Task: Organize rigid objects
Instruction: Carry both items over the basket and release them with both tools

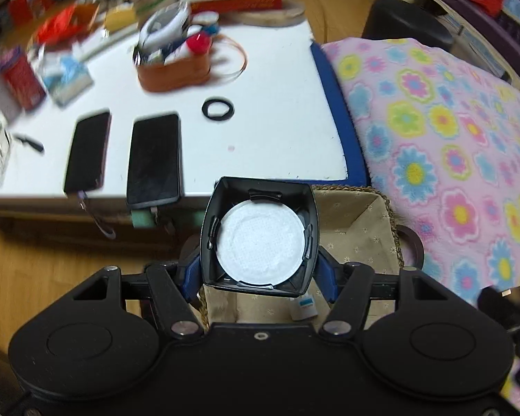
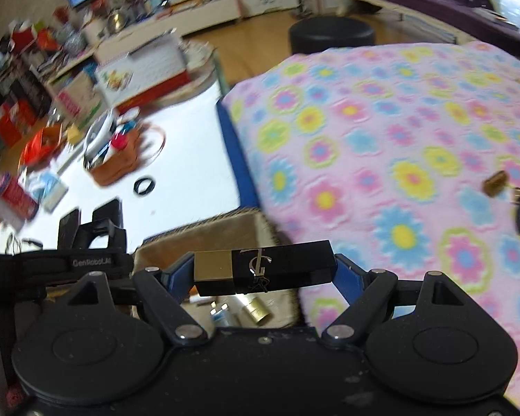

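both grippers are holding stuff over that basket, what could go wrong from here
The left gripper pinches the black compact with its lid open; dropped like that, the white pad could fall out.

The right gripper holds the black and gold case only by its ends, so it might slip.

Both hang near the fabric-lined basket, beside the floral blanket; a release could miss.

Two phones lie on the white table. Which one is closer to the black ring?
The right phone, the wider-looking one beside the table's near edge; the black ring lies just beyond its top right corner. The left phone is farther away.
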### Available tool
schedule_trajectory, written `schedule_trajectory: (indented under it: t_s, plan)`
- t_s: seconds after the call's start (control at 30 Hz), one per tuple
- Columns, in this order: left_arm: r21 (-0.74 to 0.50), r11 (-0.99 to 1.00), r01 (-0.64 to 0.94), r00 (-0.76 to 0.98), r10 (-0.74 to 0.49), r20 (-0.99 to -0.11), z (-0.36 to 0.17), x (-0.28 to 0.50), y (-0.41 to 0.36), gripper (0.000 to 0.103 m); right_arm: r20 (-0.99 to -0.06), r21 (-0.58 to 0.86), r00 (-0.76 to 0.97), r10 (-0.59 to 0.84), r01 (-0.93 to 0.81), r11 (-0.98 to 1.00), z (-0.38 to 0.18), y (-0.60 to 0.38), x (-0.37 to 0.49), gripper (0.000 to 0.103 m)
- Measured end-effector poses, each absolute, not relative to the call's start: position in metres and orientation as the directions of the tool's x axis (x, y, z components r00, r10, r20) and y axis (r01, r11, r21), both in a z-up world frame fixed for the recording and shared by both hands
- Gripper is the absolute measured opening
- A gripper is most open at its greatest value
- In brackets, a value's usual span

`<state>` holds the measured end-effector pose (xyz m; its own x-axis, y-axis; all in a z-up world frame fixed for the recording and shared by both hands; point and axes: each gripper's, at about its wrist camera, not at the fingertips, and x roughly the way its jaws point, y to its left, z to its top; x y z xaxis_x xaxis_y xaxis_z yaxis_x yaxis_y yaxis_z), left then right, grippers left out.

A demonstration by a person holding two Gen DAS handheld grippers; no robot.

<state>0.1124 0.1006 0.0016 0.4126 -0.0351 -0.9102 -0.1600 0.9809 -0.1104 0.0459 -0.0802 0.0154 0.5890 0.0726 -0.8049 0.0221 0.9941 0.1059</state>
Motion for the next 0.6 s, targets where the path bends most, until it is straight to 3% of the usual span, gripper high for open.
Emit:
schedule_trajectory:
  t_s: [0.6]
  plan:
    - [-0.104, 0.964, -0.244, 0.312, -0.024, -0.95, -0.03, 0.125, 0.128, 0.059, -0.882, 0.084, 0.467, 0.064, 0.022, 0.996, -0.048, -0.045, 0.095, 0.083]
